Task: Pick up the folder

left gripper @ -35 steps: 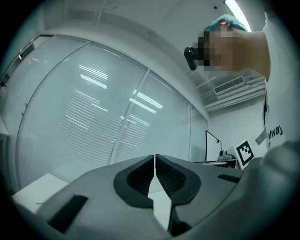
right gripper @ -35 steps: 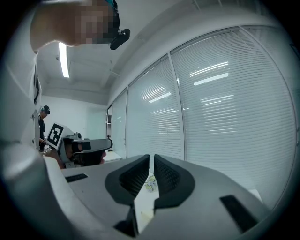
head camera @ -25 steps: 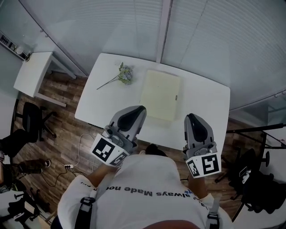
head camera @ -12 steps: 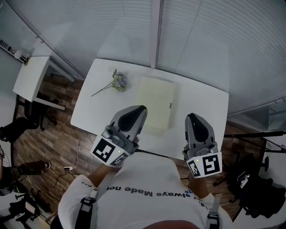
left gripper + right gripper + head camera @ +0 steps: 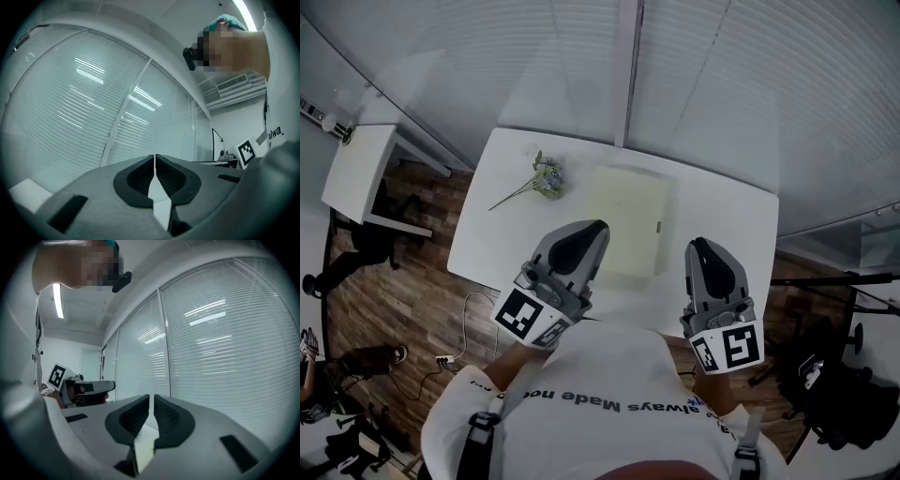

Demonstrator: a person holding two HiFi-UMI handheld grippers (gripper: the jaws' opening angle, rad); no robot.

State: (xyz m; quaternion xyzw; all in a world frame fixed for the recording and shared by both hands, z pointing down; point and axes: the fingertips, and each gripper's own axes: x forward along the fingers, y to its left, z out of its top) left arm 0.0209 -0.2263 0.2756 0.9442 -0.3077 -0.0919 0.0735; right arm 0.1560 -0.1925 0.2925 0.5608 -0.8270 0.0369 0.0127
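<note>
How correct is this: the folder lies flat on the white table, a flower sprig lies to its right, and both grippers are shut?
Wrong in one thing: the head view shows the flower sprig to the left of the folder, not right. The folder lies flat on the white table, and the left gripper and right gripper are shut.

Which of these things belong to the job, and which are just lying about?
Part of the job: the pale folder on the white table; left tongs and right tongs, both shut and empty.
Just lying about: the flower sprig; the small side table.
</note>
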